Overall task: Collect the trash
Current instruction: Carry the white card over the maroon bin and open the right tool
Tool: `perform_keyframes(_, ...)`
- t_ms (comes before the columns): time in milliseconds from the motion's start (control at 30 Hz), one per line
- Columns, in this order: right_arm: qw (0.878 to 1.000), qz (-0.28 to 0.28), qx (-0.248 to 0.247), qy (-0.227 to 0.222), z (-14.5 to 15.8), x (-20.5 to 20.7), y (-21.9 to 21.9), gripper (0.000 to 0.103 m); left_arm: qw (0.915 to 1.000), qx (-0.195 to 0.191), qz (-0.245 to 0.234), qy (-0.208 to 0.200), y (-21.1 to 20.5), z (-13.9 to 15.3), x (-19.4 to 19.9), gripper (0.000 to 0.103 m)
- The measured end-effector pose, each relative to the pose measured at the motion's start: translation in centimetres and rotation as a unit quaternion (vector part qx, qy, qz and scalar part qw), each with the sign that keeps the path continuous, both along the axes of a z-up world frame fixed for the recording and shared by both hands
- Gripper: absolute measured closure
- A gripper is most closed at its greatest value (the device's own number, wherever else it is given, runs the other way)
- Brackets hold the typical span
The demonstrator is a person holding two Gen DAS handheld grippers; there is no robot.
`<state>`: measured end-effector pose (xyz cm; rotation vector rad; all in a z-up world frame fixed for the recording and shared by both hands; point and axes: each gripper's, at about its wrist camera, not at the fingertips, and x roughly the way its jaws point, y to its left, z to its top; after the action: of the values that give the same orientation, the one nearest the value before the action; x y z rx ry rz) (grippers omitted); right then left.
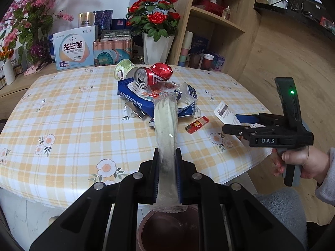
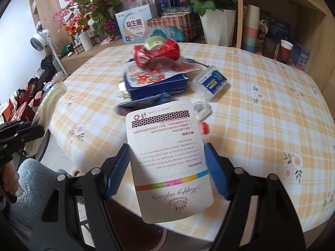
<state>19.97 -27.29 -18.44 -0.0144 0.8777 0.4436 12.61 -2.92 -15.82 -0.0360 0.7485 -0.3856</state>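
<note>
Crinkly clear wrapper [image 1: 166, 125], flat card [image 2: 167, 156]

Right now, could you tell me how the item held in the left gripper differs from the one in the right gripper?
The left gripper is shut on a clear plastic wrapper, long, narrow and see-through, with pale contents; the right gripper holds a white printed card, flat, wide, opaque and covered in text. The wrapper is pinched between nearly closed fingers, while the card sits between widely spread ones. Both are trash lifted off the checked tablecloth.
</note>
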Motion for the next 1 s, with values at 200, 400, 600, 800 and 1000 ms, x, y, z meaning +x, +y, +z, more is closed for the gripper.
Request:
perform_keyframes(200,1.0,-0.001,0.016,-0.012,1.1,-3.7,1.4,0.031,0.9999,-0.002,0.012,-0.006,1.6,0.7,-1.9,0.089)
perform_keyframes(400,0.999,0.0,0.024,-0.023,2.0,-7.7,2.6,0.031,0.9997,-0.005,0.021,-0.014,3.0,1.7,-4.1,0.089)
perform_keyframes(600,0.999,0.012,0.022,-0.03,2.4,-11.2,3.8,0.031,0.9994,-0.008,0.023,-0.025,3.9,2.8,-6.7,0.089)
perform_keyframes(800,0.999,0.025,0.029,-0.035,3.1,-14.0,4.8,0.031,0.9992,-0.006,0.024,-0.033,4.5,3.8,-9.0,0.089)
perform_keyframes(1000,0.998,0.042,0.029,-0.028,3.0,-15.6,5.4,0.031,0.9989,-0.013,0.029,-0.033,5.3,4.3,-9.8,0.089)
